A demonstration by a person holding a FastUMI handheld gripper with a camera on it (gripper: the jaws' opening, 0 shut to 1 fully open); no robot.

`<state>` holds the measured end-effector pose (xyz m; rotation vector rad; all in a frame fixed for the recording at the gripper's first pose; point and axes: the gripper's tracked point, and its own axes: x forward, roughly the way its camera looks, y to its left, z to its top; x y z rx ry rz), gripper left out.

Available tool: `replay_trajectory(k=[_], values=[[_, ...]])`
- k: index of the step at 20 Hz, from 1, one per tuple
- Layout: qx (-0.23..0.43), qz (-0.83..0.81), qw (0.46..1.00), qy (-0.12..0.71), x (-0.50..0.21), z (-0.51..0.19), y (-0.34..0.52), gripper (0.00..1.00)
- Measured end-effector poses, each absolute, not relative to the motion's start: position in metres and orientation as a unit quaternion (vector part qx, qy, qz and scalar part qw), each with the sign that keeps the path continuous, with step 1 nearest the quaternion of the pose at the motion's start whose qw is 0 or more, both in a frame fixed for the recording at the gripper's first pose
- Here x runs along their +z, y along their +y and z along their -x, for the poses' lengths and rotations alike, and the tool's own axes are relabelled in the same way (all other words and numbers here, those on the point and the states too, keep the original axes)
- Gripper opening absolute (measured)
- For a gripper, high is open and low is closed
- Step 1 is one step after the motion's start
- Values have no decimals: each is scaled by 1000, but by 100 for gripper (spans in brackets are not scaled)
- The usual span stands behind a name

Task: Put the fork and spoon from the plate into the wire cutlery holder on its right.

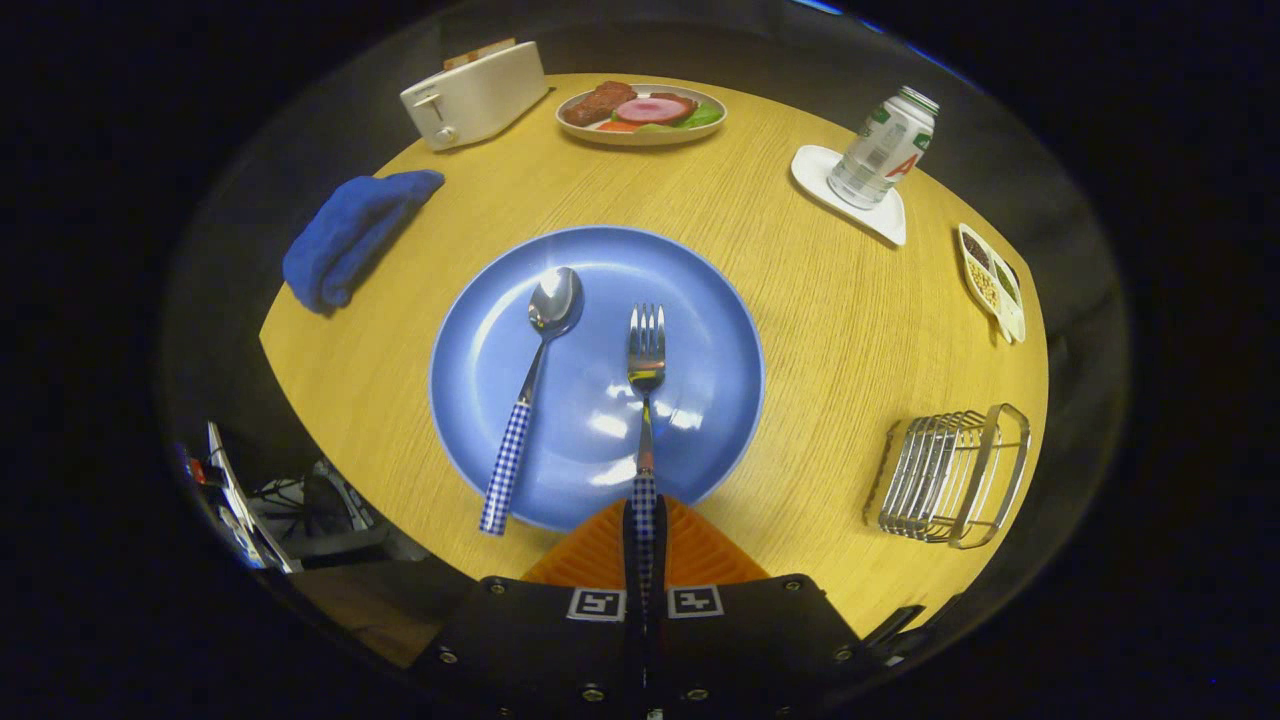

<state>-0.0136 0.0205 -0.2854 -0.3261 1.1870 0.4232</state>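
We see the gripper [645, 540] clenched on the checked handle of the steel fork [646, 380], both fingers pressing its sides; the tines reach forward over the round blue plate [700, 300]. The steel spoon [530, 380] with a checked handle lies on the plate just left of the fork. The silver wire cutlery holder [955, 475] stands on the round light-wood table [830, 330] to the plate's right. Beyond the plate sit a white toaster [475, 95], a folded blue cloth [350, 235], a dish of food [642, 112] and a can [885, 148] on a white coaster [815, 170]. Dark surroundings ring the table.
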Motion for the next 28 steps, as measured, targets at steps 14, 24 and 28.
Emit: replay_trajectory(k=[14,24,28], values=[[191,332,712,589,-192,39,-141,1],[146,360,642,661,-184,16,-217,1],[155,366,618,679,-203,-1,-212,1]])
